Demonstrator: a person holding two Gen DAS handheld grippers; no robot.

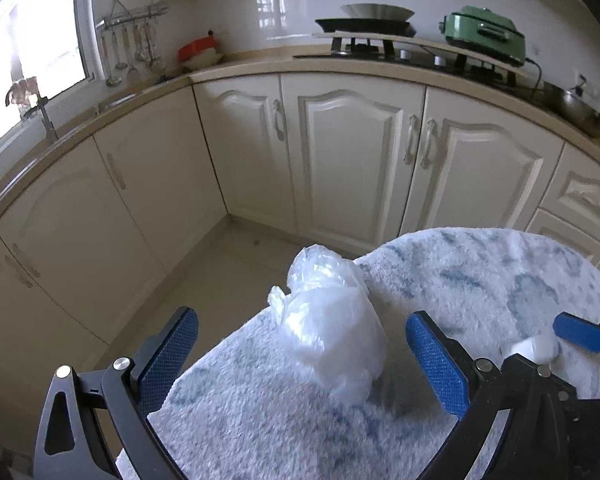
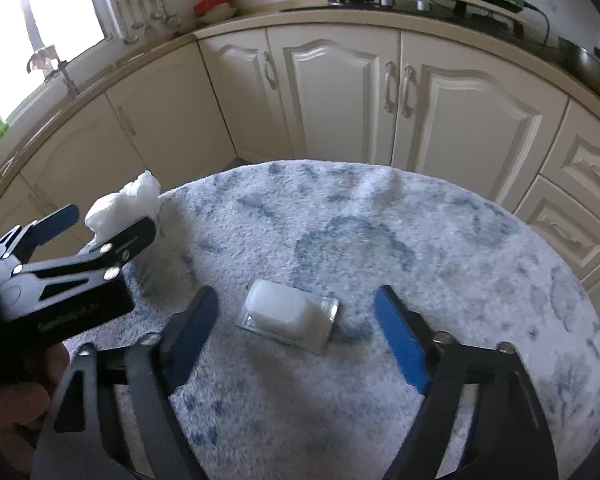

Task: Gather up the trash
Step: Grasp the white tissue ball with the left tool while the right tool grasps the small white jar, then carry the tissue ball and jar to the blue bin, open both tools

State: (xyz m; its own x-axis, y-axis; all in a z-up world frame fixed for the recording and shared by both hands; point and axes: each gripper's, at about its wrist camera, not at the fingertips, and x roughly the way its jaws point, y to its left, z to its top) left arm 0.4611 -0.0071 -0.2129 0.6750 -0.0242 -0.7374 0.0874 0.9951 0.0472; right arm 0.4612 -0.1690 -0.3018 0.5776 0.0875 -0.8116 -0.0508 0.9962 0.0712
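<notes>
Crumpled clear plastic bag [image 1: 332,332] sat on fluffy blue-white surface [image 1: 500,280] between wide left gripper [image 1: 302,350] fingers, untouched. Looked feather-light, squishy, slippery; pinch mid-bulge. Small white plastic bottle [image 2: 288,314] lay between half-closed right gripper [image 2: 296,334] fingers, looked light, rigid.

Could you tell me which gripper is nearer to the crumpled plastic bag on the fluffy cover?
Left. The left gripper straddles the crumpled plastic bag, fingers either side. The right gripper sits farther right, around the small white container.
</notes>
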